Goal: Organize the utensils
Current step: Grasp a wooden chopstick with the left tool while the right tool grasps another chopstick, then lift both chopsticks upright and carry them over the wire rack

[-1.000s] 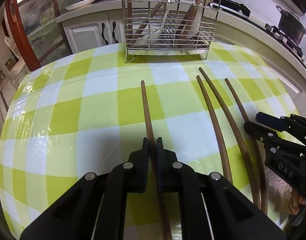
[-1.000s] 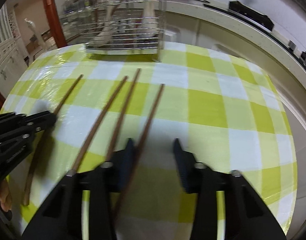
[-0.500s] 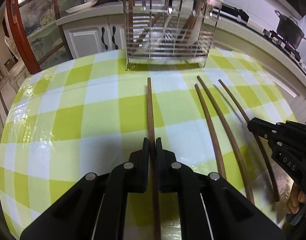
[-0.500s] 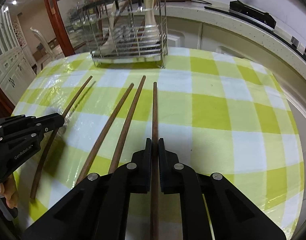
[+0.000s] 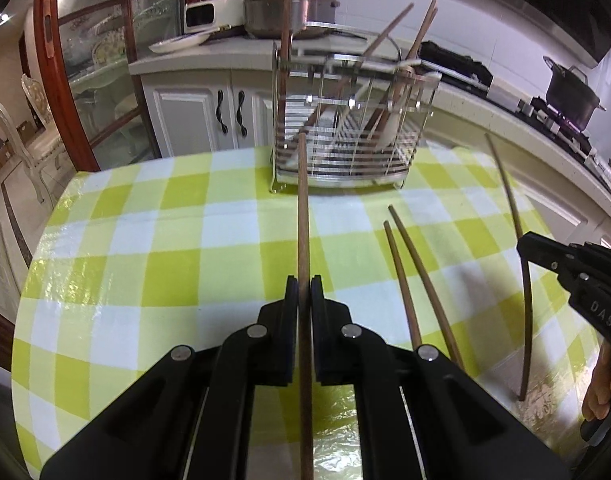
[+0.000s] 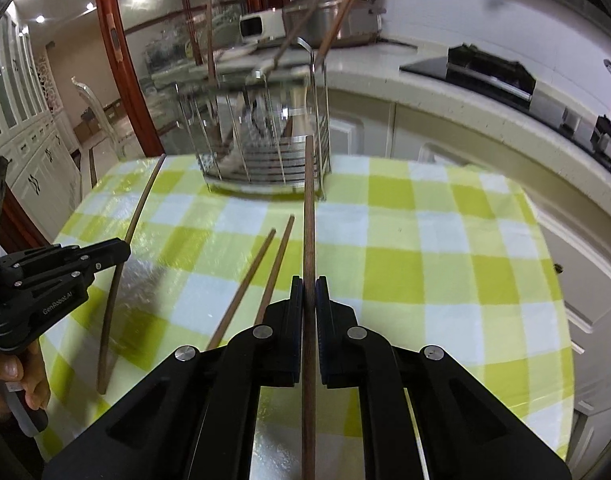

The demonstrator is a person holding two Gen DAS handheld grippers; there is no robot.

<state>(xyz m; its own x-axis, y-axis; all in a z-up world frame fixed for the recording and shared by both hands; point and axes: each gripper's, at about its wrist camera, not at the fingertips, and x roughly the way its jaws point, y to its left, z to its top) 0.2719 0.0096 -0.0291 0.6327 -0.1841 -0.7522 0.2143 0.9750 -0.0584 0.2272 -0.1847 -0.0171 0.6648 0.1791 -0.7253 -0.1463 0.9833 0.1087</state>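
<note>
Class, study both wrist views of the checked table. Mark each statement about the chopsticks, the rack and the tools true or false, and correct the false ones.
1. The left tool grips a brown wooden chopstick. True.
2. The right tool is empty. False: it clamps its own chopstick.
3. Two loose chopsticks lie on the green-and-white checked tablecloth. True.
4. The steel wire utensil rack is empty. False: it holds utensils.

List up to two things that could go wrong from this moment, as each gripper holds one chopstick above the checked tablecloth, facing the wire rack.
1. The left gripper and right gripper each pinch a long chopstick mid-length; it may pivot or slip.
2. The wire rack already holds leaning chopsticks, so the new ones could catch on them or on the wires.
</note>
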